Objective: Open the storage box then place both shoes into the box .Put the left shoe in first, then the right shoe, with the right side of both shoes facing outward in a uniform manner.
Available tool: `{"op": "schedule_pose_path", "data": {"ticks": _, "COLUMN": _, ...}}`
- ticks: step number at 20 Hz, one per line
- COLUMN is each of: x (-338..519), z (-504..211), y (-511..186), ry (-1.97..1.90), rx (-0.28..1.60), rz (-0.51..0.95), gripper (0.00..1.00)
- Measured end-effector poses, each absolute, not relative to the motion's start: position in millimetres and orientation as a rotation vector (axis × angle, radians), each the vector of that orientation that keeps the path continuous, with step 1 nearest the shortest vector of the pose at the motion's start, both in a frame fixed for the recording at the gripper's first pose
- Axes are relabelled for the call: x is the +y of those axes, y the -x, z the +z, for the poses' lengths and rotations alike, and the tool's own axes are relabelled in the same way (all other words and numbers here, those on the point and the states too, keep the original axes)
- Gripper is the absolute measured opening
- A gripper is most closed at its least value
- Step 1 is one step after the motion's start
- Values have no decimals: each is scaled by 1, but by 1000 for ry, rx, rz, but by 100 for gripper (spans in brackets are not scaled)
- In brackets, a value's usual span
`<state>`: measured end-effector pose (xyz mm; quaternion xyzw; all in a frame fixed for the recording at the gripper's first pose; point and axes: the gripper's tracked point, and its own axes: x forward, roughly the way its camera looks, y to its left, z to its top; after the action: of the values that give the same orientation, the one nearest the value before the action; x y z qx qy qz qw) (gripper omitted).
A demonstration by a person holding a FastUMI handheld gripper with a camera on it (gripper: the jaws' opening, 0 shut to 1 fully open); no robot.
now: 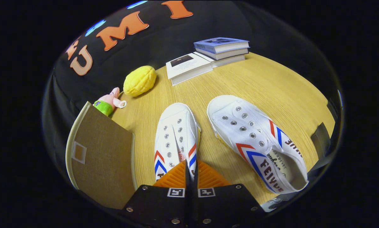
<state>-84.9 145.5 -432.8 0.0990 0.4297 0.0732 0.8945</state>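
Two white canvas shoes with red and blue stripes lie on the wooden table point(259, 82), toes pointing away from me. The narrower-looking shoe point(173, 136) runs back under my fingers, and my gripper point(190, 169) is shut on its rear part, the pads nearly touching with the shoe's edge pinched between them. The other shoe point(255, 139) lies to its right, angled, its opening facing up. A brown fabric storage box point(100, 158) with a cream rim and a small label window stands just left of my fingers. Whether the box is open cannot be told.
Beyond the shoes lie a yellow lemon-shaped toy point(140, 80) and a pink and green plush figure point(108, 103), the latter right behind the box. Books point(208, 55) are stacked at the far side of the table. The table's right edge point(322, 136) is close.
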Motion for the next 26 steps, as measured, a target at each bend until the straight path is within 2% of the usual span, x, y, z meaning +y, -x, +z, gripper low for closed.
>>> {"op": "schedule_pose_path", "data": {"ticks": 9, "x": 178, "z": -324, "y": 67, "ry": -184, "rx": 712, "rz": 216, "gripper": 0}}
{"op": "schedule_pose_path", "data": {"ticks": 16, "x": 238, "z": -251, "y": 72, "ry": -194, "rx": 597, "rz": 303, "gripper": 0}}
{"op": "schedule_pose_path", "data": {"ticks": 26, "x": 365, "z": -262, "y": 113, "ry": -142, "rx": 624, "rz": 532, "gripper": 0}}
